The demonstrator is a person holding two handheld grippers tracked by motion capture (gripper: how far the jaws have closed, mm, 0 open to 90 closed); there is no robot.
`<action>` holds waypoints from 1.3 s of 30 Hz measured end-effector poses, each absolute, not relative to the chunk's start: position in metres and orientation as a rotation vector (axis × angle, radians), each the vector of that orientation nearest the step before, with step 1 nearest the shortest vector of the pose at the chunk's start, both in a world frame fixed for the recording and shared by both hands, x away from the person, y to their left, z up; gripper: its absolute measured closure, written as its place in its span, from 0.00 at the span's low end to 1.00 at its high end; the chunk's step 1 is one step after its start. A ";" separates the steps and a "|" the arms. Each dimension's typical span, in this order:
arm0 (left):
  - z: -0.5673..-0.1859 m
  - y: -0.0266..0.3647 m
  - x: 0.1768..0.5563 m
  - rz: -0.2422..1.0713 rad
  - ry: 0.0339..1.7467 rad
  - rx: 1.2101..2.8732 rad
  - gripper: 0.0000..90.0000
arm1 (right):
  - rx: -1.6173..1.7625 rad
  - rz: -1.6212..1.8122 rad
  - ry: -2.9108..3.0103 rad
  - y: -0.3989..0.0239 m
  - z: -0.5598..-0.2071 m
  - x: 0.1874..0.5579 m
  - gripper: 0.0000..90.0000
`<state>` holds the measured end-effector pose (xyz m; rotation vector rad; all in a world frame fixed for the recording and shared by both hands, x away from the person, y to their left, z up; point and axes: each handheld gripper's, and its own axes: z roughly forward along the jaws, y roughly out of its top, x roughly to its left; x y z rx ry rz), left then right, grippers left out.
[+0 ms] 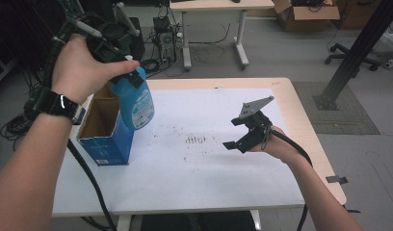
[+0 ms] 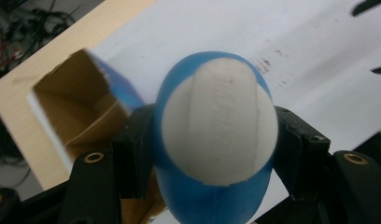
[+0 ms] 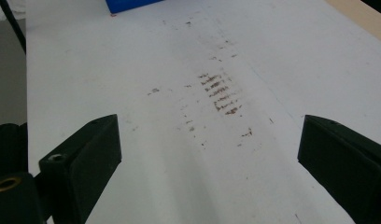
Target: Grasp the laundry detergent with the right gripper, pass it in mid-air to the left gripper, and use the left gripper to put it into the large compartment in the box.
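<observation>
A blue bottle (image 1: 137,103) with a white label hangs tilted over the open top of a blue carton (image 1: 105,132) at the table's left side. My left gripper (image 1: 132,77) is shut on the bottle's upper part. In the left gripper view the bottle's rounded blue and white body (image 2: 219,135) sits pinched between both black jaws, with the carton's brown inside (image 2: 81,102) below it. My right gripper (image 1: 232,133) hovers open over the white sheet at the right, with nothing between its jaws. Its own view has the gripper (image 3: 209,149) spread wide above the sheet.
A white sheet (image 1: 209,110) covers the wooden table (image 1: 300,110) and bears brown smudges (image 1: 195,139) at its middle. Behind stand another table (image 1: 209,6), a cardboard box (image 1: 305,14), a black slanted post (image 1: 358,48) and floor cables (image 1: 161,33).
</observation>
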<state>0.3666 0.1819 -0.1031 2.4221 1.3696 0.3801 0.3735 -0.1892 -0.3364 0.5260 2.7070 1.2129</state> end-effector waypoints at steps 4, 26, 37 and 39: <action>-0.097 0.200 0.369 0.396 1.489 2.338 0.42 | 0.554 1.193 2.703 -0.194 -0.338 0.374 0.07; -0.099 0.267 0.379 0.467 1.833 2.087 0.42 | 0.616 1.169 2.701 -0.213 -0.346 0.376 0.07; -0.116 0.275 0.382 0.453 1.865 2.074 0.42 | 0.616 1.164 2.705 -0.214 -0.346 0.377 0.07; -0.120 0.276 0.383 0.444 1.867 2.077 0.42 | 0.615 1.165 2.704 -0.214 -0.347 0.377 0.07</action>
